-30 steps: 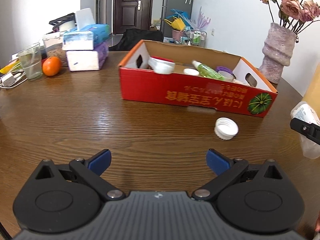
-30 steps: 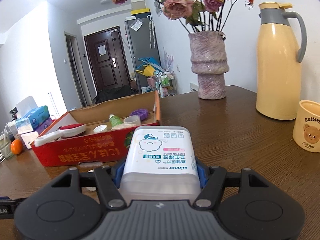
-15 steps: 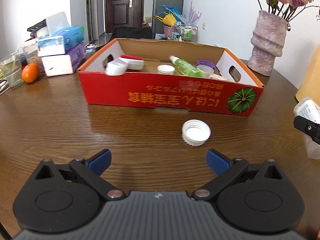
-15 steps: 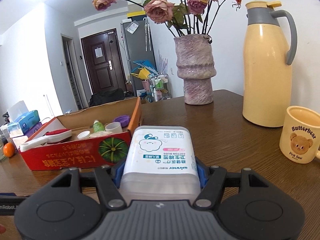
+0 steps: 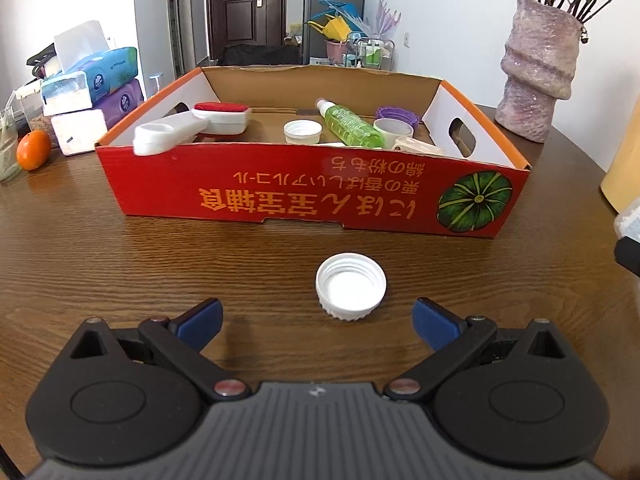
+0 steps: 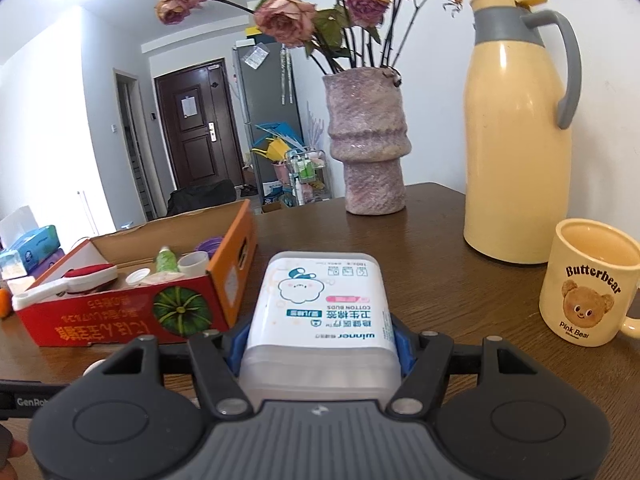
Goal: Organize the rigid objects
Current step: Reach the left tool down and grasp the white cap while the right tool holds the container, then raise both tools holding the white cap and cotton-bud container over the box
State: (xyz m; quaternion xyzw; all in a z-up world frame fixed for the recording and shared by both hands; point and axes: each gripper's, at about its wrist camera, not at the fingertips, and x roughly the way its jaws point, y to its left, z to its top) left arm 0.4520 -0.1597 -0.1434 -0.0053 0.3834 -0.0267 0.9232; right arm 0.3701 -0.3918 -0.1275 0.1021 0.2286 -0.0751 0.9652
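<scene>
On the wooden desk (image 5: 120,264), just ahead of the left tool (image 5: 316,318), an upturned white screw cap (image 5: 351,291) is seen lying between the widely parted blue pads (image 5: 200,320), untouched by either. Beyond it a red cardboard box (image 5: 312,196) is set, in which a green bottle (image 5: 348,128), a red-topped brush (image 5: 192,126), a second white cap (image 5: 303,131) and a purple lid (image 5: 398,114) are kept. The right tool (image 6: 320,342) is clamped on a cotton bud box (image 6: 320,312), held above the desk to the right of the cardboard box, near a bear mug (image 6: 588,280), a yellow thermos jug (image 6: 516,140) and a vase (image 6: 366,148).
</scene>
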